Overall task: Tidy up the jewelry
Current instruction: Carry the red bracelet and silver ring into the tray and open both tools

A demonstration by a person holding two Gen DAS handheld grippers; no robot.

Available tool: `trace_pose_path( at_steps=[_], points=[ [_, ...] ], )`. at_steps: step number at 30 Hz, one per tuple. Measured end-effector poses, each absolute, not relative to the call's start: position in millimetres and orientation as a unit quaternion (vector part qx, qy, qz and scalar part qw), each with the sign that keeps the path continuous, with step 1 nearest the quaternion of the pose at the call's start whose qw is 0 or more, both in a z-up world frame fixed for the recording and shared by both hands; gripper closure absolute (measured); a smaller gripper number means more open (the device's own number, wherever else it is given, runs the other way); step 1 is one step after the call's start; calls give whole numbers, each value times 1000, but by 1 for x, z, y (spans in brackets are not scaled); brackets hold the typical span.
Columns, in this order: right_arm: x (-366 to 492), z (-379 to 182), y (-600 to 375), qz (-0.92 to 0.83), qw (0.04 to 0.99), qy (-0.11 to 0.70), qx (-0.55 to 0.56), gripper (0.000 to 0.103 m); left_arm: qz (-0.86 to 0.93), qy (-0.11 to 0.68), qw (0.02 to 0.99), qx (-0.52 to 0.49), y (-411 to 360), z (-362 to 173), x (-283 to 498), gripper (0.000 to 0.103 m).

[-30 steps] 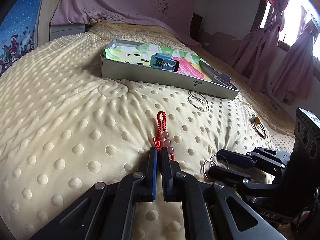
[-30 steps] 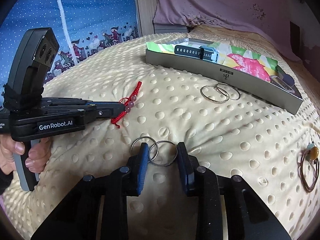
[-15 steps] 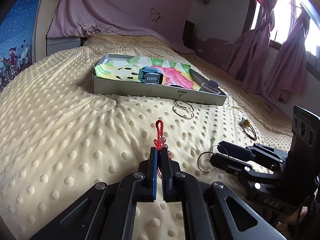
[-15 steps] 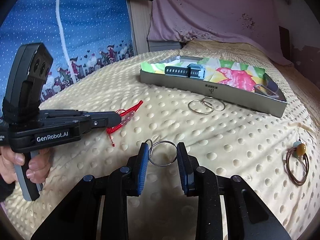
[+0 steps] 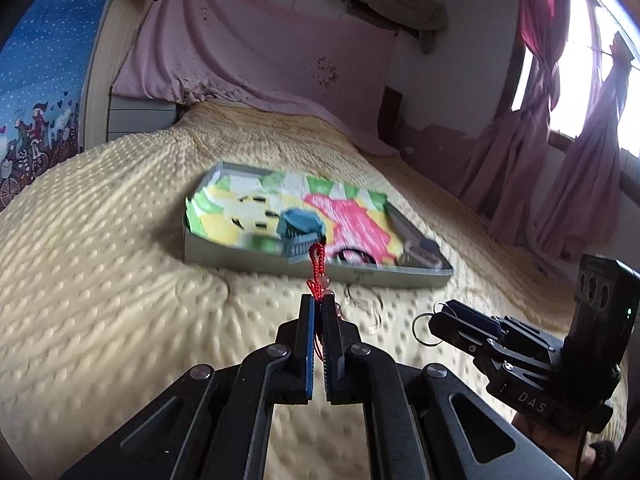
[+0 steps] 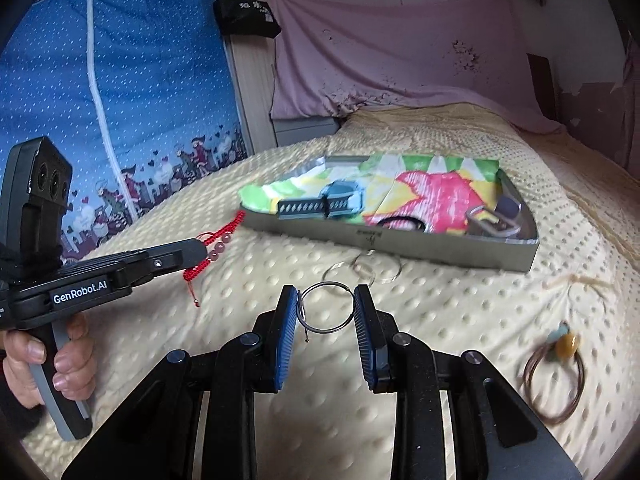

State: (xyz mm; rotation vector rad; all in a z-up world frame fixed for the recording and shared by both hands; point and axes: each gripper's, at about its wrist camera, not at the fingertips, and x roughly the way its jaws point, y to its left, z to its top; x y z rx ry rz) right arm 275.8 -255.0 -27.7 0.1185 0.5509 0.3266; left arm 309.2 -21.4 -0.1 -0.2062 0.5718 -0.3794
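Observation:
My left gripper (image 5: 319, 300) is shut on a red cord bracelet (image 5: 317, 264) with pink beads, held clear of the bed. The right wrist view shows that bracelet (image 6: 218, 240) hanging from the left gripper (image 6: 200, 249). My right gripper (image 6: 326, 294) is shut on linked silver rings (image 6: 326, 283), which span its blue pads above the blanket. The same rings (image 5: 420, 330) stick out of the right gripper (image 5: 438, 314) in the left wrist view. Ahead lies a grey tray (image 6: 400, 246) lined with bright paper, with a teal watch (image 6: 332, 200) inside.
A second pair of silver hoops (image 6: 368, 266) lies on the yellow dotted blanket just before the tray (image 5: 240, 258). A brown band with a yellow bead (image 6: 556, 376) lies at the right. The tray also holds a metal clip (image 6: 492, 220) and a black band (image 6: 400, 222).
Both grippers have risen off the blanket and tilted up, carrying the red bracelet and the silver rings with them. The tray now sits closer ahead.

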Motion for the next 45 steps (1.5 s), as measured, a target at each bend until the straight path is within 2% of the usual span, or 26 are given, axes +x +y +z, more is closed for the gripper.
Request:
trace_pose_path(
  at_steps=[5, 11, 22, 33, 35, 37, 40, 43, 45],
  points=[
    [314, -9, -265, 149, 955, 250, 59, 77, -160, 261, 946, -106, -25, 13, 346, 99],
    [367, 1, -263, 137, 957, 247, 60, 77, -147, 272, 944, -111, -30, 4, 390, 99],
    [429, -31, -258, 121, 940, 312, 62, 77, -125, 337, 926, -119, -28, -32, 427, 99],
    [442, -51, -262, 119, 924, 354, 78, 77, -119, 341, 927, -102, -37, -33, 427, 98],
    [438, -49, -265, 115, 928, 346, 81, 75, -118, 337, 928, -103, -38, -33, 427, 96],
    [431, -45, -270, 112, 932, 335, 81, 62, -119, 333, 929, -106, -38, -32, 424, 93],
    [423, -38, -275, 106, 938, 320, 78, 58, -117, 327, 932, -105, -39, -30, 419, 87],
    [416, -34, -279, 100, 942, 312, 74, 55, -114, 318, 935, -105, -40, -27, 412, 67],
    [410, -30, -281, 96, 945, 305, 68, 49, -104, 305, 941, -103, -40, -23, 405, 33]
  ],
)
